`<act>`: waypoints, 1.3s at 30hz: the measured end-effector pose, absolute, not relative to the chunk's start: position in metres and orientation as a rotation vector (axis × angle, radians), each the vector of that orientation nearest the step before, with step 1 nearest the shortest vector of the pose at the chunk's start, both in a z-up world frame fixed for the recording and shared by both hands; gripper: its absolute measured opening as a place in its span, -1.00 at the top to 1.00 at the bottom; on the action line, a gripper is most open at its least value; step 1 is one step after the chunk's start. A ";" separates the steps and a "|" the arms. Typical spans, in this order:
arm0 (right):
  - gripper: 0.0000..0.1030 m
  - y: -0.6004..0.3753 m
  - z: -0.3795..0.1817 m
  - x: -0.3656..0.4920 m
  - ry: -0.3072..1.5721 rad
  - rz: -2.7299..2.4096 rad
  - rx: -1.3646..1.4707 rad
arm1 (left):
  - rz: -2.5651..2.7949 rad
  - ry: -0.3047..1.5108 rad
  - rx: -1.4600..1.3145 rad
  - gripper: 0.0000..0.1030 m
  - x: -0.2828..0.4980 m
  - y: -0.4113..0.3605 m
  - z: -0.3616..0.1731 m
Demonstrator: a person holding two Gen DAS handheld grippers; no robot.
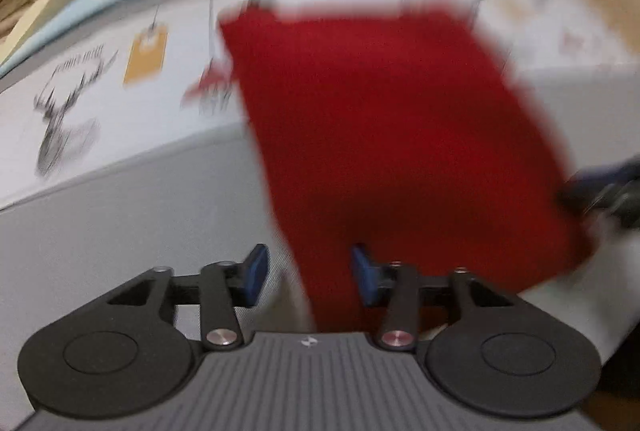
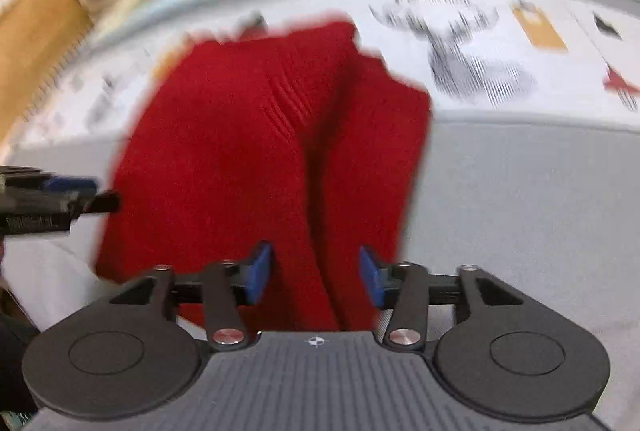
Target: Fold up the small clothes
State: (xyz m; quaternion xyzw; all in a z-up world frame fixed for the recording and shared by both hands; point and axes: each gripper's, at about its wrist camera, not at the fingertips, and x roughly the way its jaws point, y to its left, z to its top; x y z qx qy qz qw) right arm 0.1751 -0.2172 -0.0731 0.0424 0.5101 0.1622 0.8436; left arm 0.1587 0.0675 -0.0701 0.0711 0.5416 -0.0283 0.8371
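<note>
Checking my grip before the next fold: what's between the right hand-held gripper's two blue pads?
The right wrist view shows the red garment running up between the right hand-held gripper's pads; the jaws stand open, not pressing it.

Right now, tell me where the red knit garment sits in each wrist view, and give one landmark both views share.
Left wrist view: the red knit garment fills the centre and right, running down between the open left gripper.
Right wrist view: it fills the centre-left, reaching the open right gripper.
Shared landmark: the stag print, left in one view, upper right in the other.
</note>
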 end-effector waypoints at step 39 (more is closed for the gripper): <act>-0.60 -0.183 -0.005 -0.004 0.612 0.159 0.033 | 0.113 0.729 -0.088 -0.81 -0.018 0.040 -0.005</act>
